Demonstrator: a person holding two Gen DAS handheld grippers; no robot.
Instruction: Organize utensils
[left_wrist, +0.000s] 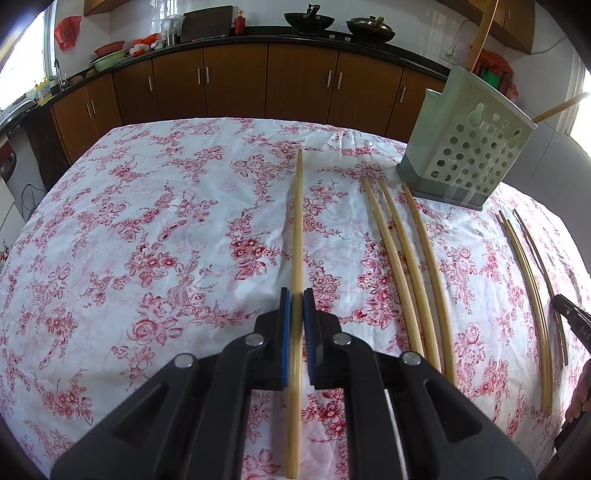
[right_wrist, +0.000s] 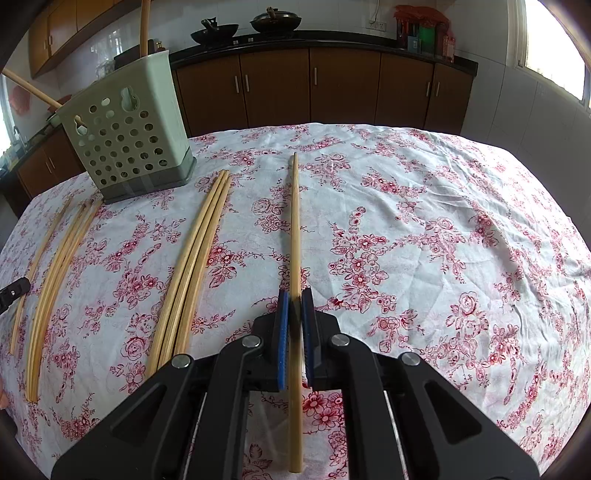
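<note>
Where the left wrist view looks along its fingers, the left gripper (left_wrist: 296, 295) is clamped on one chopstick (left_wrist: 298, 221), which runs straight ahead over the floral tablecloth (left_wrist: 147, 221). Left of it the cloth lies bare to the table's edge. To its right: three loose chopsticks (left_wrist: 402, 258), then a further bundle (left_wrist: 532, 295) near the right edge. Perforated green holder (left_wrist: 469, 147) stands upright at the far right corner, sticks leaning out of it. Brown cabinets (left_wrist: 236, 81) and woks on a dark counter behind.

Right wrist view: the right gripper (right_wrist: 294, 295) is closed on another chopstick (right_wrist: 294, 221). Open cloth to its right; three sticks (right_wrist: 199, 258) and the holder (right_wrist: 125, 136) to its left.
</note>
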